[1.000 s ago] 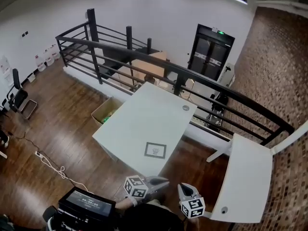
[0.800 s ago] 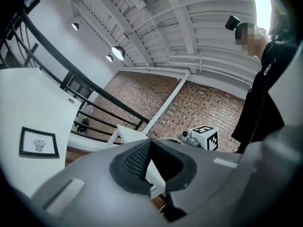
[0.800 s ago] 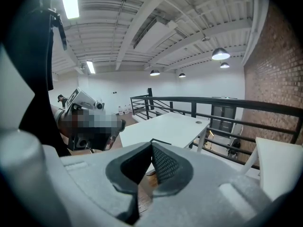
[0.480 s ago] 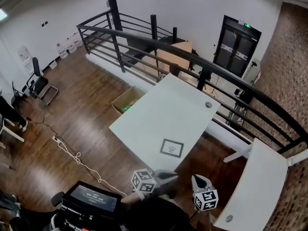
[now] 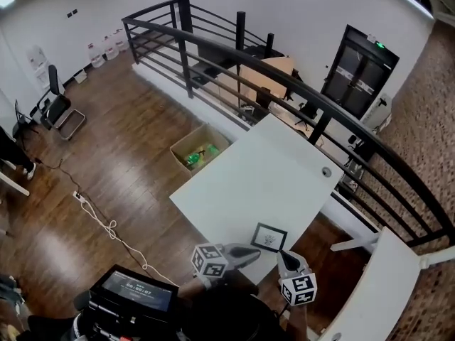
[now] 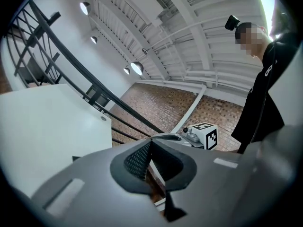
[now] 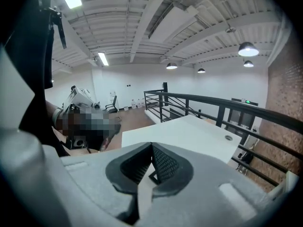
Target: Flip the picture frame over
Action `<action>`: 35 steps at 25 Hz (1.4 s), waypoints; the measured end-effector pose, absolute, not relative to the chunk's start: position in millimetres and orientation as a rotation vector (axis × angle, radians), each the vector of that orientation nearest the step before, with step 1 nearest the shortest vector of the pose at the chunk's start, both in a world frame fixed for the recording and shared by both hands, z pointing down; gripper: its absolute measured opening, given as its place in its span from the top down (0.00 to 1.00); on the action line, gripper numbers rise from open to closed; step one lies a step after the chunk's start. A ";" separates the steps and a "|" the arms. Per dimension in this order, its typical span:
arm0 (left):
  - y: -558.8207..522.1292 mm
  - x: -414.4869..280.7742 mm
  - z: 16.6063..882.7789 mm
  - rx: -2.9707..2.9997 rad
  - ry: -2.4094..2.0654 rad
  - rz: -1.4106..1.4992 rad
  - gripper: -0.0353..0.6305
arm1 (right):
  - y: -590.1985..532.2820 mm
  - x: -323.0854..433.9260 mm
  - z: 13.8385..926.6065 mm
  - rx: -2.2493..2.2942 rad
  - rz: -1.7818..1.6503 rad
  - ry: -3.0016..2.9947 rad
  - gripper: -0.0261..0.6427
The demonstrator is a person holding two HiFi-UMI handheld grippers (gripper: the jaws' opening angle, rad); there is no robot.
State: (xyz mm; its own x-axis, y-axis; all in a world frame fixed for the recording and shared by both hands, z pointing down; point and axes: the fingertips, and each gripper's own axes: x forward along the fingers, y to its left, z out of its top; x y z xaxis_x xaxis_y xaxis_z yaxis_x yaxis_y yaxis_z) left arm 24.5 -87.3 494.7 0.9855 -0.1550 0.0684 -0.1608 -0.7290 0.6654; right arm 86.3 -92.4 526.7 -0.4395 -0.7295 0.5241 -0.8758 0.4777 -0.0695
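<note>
The picture frame (image 5: 270,237) lies flat near the front edge of the white table (image 5: 263,176), dark-rimmed with a pale picture facing up. My left gripper (image 5: 245,252) is shut and empty, its tips just left of the frame at the table's edge. On the frame's near right side my right gripper (image 5: 283,258) is shut too, with nothing held. In the left gripper view the shut jaws (image 6: 150,142) point level over the table (image 6: 47,122). The right gripper view shows shut jaws (image 7: 151,148) aimed down at the tabletop (image 7: 189,131), with a dark corner of the frame (image 7: 154,178) just below the tips.
A black railing (image 5: 284,77) runs behind the table. An open cardboard box (image 5: 200,150) with green things sits on the wood floor at its left. A second white table (image 5: 377,290) stands at the right. A dark screen device (image 5: 135,293) is at my lower left.
The table and frame have come closer and shifted right in the head view. Both grippers now reach the table's front edge beside the frame, still shut.
</note>
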 end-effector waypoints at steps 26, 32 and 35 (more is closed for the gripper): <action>-144.1 -4.7 567.6 2.341 -0.362 0.197 0.93 | -127.1 64.9 558.3 1.162 0.459 -2.254 0.97; -123.9 17.0 620.3 2.308 -0.399 0.432 0.93 | -98.2 118.4 603.4 1.154 0.639 -2.196 0.97; -121.3 18.4 644.0 2.285 -0.429 0.550 0.93 | -88.1 130.1 621.1 1.141 0.712 -2.168 0.97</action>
